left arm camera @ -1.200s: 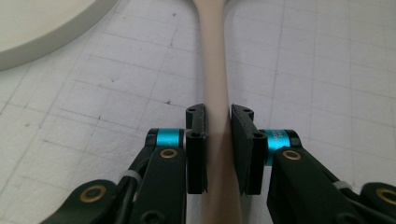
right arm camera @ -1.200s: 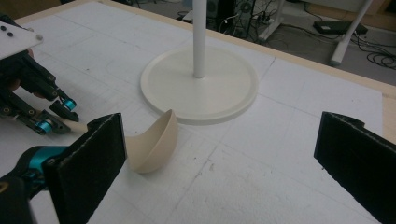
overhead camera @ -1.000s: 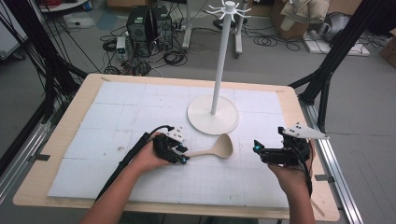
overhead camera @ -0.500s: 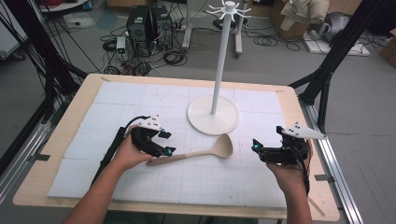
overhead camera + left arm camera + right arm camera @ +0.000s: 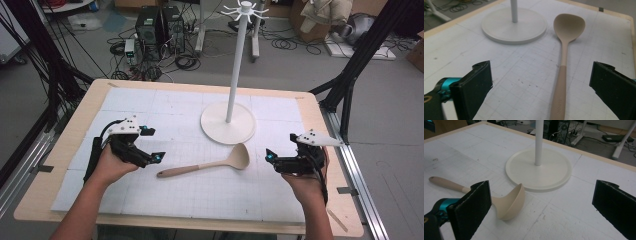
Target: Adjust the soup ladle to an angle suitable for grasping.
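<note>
Beige ladle [image 5: 210, 166] flat on the mat [image 5: 170, 197], just short of the stand's base [image 5: 215, 131] — handle toward the left gripper [image 5: 156, 157], bowl toward the right gripper [image 5: 269, 156]. Both sets of jaws spread wide, empty — left nearer the handle.

My table [image 5: 70, 150] has a pale wooden edge and carries a white gridded mat [image 5: 165, 107] over most of its top. On the mat, the round white base of a stand [image 5: 228, 122] sits just past centre, towards twelve o'clock. A beige ladle [image 5: 210, 164] lies flat near the centre, bowl beside the base's rim, handle pointing towards eight o'clock.
</note>
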Motion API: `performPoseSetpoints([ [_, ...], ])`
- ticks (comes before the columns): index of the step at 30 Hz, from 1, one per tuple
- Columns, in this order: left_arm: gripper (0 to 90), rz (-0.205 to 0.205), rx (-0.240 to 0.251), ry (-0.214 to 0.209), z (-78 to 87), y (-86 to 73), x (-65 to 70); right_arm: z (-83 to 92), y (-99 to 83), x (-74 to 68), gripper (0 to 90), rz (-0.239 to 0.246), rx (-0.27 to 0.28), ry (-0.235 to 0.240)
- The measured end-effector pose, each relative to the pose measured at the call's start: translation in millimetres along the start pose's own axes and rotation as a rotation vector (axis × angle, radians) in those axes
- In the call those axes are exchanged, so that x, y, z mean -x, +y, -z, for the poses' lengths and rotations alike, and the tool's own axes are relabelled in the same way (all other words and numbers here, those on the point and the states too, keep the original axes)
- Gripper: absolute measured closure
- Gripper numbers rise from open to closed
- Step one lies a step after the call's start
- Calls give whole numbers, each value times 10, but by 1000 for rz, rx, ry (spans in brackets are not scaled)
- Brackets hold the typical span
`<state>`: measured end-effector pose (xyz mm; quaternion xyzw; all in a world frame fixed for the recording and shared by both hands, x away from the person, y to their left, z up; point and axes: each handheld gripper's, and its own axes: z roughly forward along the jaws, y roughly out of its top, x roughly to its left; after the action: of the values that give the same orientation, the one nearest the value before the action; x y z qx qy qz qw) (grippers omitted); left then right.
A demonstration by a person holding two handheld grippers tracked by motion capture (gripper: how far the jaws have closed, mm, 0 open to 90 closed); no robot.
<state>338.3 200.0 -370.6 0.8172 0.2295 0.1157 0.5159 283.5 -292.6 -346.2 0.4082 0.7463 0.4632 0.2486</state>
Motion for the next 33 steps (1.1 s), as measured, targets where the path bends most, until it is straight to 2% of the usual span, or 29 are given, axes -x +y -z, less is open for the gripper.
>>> performPoseSetpoints([
  [1,17,0,0,0,0,0,0,-10,-2,-3,13,-4,-2,3],
  [2,17,15,28,1,78,-7,0,-17,-2,-4,13,-4,-1,5],
  [3,17,15,28,1,78,-7,0,-17,-2,-4,13,-4,-1,5],
  [5,17,18,51,18,193,-2,-6,-25,4,-9,13,-5,6,17],
  [10,17,22,124,35,374,10,-12,-43,18,-33,13,5,14,27],
  [14,17,34,151,48,457,7,-43,-62,16,-40,13,7,9,31],
  [25,17,42,184,80,542,-16,-120,-104,34,26,13,10,0,34],
  [33,17,44,188,92,559,-20,-115,-206,57,102,12,6,-23,38],
])
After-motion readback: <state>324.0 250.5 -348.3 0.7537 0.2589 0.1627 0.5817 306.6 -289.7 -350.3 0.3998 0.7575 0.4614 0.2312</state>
